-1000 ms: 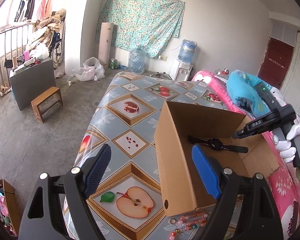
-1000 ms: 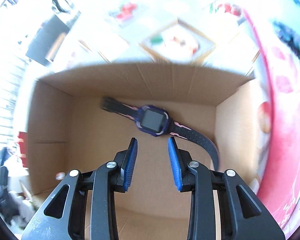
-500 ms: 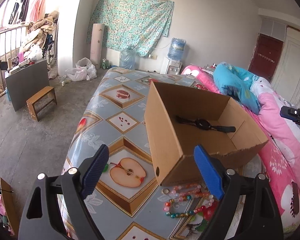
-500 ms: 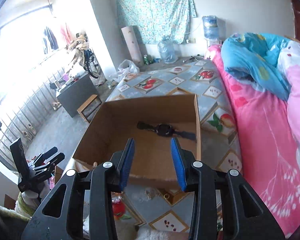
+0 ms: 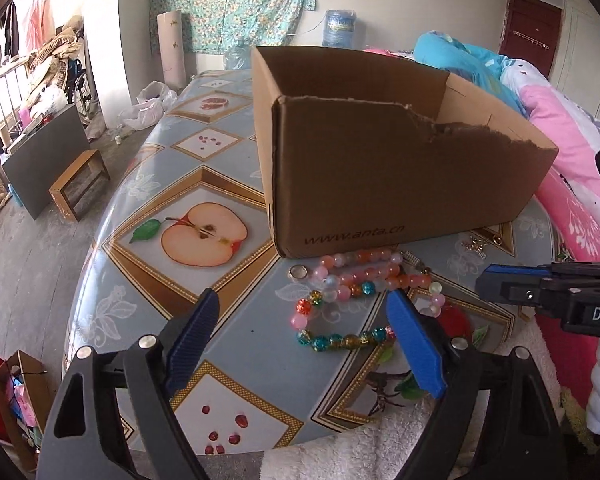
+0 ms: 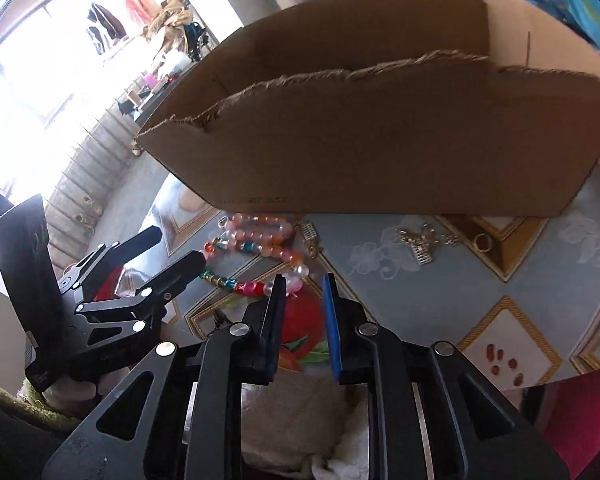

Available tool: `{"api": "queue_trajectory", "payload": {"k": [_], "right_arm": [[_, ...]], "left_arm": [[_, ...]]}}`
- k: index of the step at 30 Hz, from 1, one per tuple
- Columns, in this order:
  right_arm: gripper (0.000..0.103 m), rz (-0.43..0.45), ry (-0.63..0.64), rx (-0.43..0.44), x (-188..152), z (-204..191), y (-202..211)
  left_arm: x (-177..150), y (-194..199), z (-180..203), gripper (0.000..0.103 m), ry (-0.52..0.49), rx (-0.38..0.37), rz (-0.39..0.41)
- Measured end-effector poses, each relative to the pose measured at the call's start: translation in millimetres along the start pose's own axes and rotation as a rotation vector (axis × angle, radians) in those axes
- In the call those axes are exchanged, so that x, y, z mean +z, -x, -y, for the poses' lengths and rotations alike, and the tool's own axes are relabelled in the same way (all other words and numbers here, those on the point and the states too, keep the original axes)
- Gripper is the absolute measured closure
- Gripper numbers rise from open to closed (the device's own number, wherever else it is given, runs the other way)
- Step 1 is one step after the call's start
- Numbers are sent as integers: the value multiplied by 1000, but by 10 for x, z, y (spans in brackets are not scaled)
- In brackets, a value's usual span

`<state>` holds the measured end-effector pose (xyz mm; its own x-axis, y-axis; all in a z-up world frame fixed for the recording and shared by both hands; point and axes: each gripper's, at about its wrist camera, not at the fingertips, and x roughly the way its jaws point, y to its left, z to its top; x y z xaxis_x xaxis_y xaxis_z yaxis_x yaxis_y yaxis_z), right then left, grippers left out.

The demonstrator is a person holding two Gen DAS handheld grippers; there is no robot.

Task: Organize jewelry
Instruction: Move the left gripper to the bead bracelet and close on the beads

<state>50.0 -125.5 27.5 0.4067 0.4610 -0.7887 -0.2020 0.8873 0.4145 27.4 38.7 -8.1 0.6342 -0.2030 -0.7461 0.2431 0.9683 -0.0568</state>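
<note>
A string of pink, orange and teal beads (image 5: 340, 280) lies on the fruit-patterned table (image 5: 140, 264) just in front of the cardboard box (image 5: 400, 152). Beside it sits a silver ring (image 5: 298, 272), and further right a gold charm (image 6: 420, 244) and a gold ring (image 6: 482, 242). My left gripper (image 5: 304, 320) hovers low over the beads, jaws wide and closing slightly, with no pad touching them. My right gripper (image 6: 304, 284) has narrow, closing jaws with nothing pressed between them, its tips near the end of the bead string (image 6: 256, 240). The box (image 6: 380, 140) wall hides its inside.
A pink quilt (image 5: 572, 184) lies to the right of the table. White fleece (image 5: 340, 452) covers the near edge. The table's left edge drops to the floor, where a wooden stool (image 5: 80, 184) and a grey cabinet (image 5: 40, 156) stand.
Both grippers pulled back from over the box and came down to the near side by the beads. The watch inside the box went out of sight. The right jaws narrowed.
</note>
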Motion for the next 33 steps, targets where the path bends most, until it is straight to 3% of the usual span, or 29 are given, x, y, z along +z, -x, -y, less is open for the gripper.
{"api": "queue_trajectory", "payload": {"k": [8,13,18,24,33], "right_arm": [[87,-60,19,-3,133,-54,-250],[87,-62,19,-21,231,-52,-258],[88,-71,37,-35,336,-8,-331],[96,-70,79,-73,342,-117,-264],[96,-18,106,-67,348,-213,30]], "left_arm": [[-8,-179,4,58,-49,-2,-65],[-23,-276,16,73,-86,11,-107],[-19,-289,45,80,-111,18,-103],[-19,-293,104,93,-135,23,-97],[-9,-115,113,94,-107,-25,-53]]}}
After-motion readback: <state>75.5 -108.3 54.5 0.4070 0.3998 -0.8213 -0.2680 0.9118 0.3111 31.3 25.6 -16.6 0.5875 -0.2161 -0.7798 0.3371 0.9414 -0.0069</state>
